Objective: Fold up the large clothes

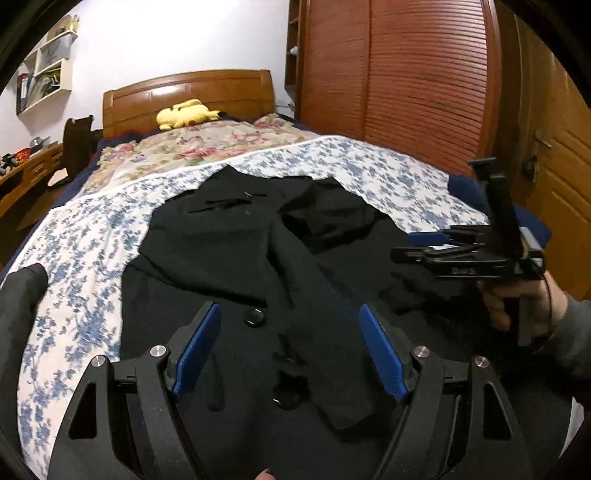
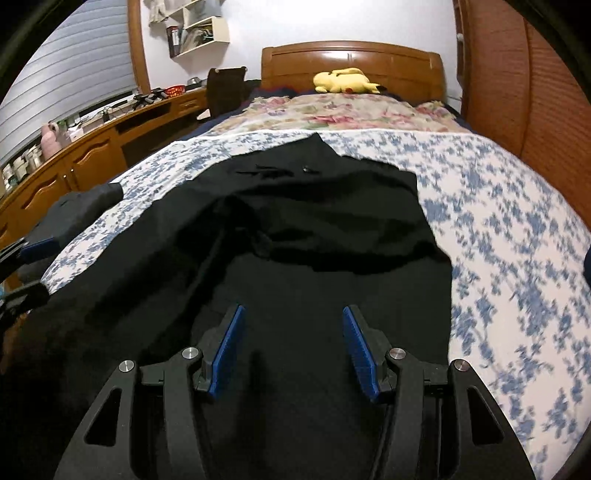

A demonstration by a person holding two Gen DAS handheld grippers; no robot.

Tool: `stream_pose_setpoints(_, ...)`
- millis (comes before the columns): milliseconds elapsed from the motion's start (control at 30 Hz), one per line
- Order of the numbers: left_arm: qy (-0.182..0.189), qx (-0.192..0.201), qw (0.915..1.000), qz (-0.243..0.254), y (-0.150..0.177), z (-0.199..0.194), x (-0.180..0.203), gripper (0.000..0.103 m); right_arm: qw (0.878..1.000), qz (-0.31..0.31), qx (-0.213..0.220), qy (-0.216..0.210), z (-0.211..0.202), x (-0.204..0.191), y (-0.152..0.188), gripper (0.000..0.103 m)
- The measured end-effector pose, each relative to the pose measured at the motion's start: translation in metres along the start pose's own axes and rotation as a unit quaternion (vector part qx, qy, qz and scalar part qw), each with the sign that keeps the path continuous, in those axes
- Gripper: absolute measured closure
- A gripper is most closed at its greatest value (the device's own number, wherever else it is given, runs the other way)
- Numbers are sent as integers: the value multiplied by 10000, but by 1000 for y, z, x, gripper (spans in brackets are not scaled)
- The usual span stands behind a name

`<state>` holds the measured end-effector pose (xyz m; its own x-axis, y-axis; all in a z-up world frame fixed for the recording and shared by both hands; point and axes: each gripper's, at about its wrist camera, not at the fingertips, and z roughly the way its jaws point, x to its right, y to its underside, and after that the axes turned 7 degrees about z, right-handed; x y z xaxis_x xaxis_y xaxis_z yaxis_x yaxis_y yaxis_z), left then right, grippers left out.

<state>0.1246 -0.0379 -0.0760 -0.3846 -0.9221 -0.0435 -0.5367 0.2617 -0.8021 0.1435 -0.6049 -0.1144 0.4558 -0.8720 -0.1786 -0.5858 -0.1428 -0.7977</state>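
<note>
Black coat runs off the bottom of both frames, folds hard to read; wall shelf contents perhaps books. Left gripper and right gripper hover with jaws apart, empty.

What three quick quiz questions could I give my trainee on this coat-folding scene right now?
1. True or false: the left gripper holds the black coat.
2. What lies by the headboard: A) yellow plush toy B) red pillow C) laptop?
3. Fill in: the coat lies on the blue-flowered ____.

Key: 1 false, both it and the right gripper are open and empty above the coat; 2 A, yellow plush toy; 3 sheet.
</note>
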Motion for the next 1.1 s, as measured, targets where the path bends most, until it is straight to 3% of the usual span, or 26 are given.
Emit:
stream_pose_setpoints(200,-110,-242,9995,151,5,5,15,25,9998,32,-177,-37,14,3,17,46)
stream_pose_setpoints(433,-7,-371,9992,-163,22,3,25,25,9999,-104,-119,-45,12,-1,21,46)
stream_pose_setpoints(667,129,-494,9984,-253,34,4,33,50,9999,-100,-97,49,13,5,21,46)
stream_pose_setpoints(733,198,-536,9979,-291,35,7,32,60,9998,-161,-35,63,10,1,20,46)
stream_pose_setpoints(800,214,-578,9977,-291,34,9,30,82,9998,-199,18,41,9,0,19,46)
stream_pose_setpoints(867,221,-535,9978,-311,30,4,25,90,9998,-204,10,42,10,1,20,46)
stream_pose_setpoints(1100,-266,-80,9987,-425,2,-33,-20,94,9997,-211,-35,134,13,6,21,46)
